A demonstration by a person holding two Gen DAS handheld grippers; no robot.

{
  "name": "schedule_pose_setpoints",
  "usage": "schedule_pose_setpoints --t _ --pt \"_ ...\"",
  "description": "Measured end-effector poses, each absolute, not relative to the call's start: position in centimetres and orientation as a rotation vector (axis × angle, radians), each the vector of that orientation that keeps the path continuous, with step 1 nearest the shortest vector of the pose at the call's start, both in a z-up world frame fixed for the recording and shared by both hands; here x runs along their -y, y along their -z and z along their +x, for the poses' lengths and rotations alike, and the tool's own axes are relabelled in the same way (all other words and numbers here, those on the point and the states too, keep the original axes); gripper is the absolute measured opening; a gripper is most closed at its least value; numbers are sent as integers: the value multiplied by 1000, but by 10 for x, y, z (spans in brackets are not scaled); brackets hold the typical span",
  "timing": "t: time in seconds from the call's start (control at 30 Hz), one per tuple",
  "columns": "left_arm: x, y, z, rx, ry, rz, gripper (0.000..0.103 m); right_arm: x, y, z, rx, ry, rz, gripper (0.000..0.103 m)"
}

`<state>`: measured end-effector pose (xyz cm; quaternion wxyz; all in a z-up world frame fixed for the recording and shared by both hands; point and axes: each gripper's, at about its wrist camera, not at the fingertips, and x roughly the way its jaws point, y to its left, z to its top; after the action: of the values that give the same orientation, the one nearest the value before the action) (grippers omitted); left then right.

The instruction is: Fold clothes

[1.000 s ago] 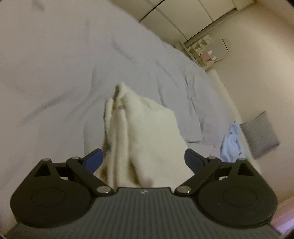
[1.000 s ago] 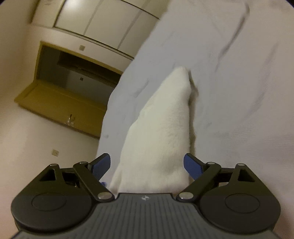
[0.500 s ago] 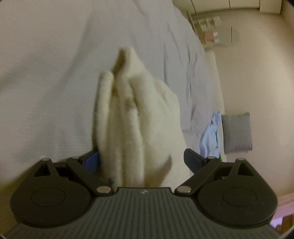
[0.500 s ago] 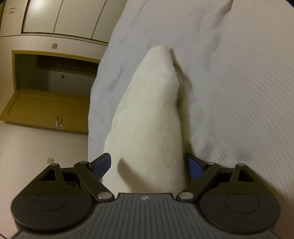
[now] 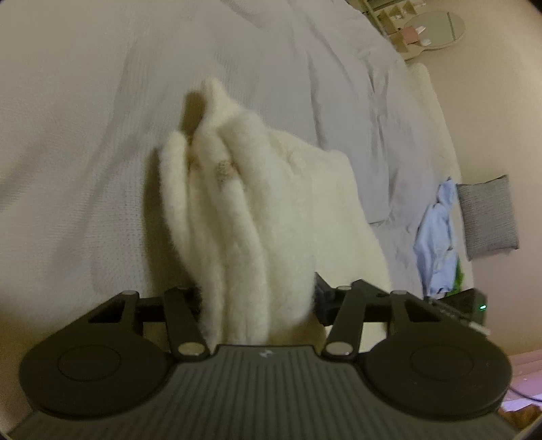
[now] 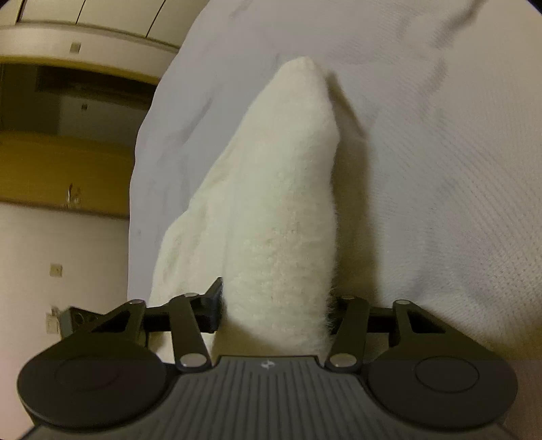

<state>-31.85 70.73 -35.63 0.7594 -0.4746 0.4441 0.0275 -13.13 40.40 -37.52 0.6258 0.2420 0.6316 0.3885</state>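
Your left gripper alone shows the blue garment; both it and your right gripper, wide earlier, are closing onto the cream fleece.

Your left gripper has its fingertips buried in the cream fleece garment, so you cannot see whether the closing jaws press it yet. The right gripper is the same: its right finger is hidden behind the fluffy fold. At the bed's far right edge, the blue cloth is too small to identify. The shelf items in the top corner are only blurs.
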Motion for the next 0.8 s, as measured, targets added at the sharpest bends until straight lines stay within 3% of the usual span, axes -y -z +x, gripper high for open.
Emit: schedule_pose_setpoints --t 0.2,0.4,0.8 --pt "-718 308 -362 -909 -120 -1090 48 -430 321 -144 -1485 -946 524 47" --pt "-768 259 -462 -800 -223 -1117 48 -505 269 -190 -1466 -1069 458 47" --pt "-953 191 -665 -729 -405 -1007 50 -721 237 -383 -1397 -1302 493 46"
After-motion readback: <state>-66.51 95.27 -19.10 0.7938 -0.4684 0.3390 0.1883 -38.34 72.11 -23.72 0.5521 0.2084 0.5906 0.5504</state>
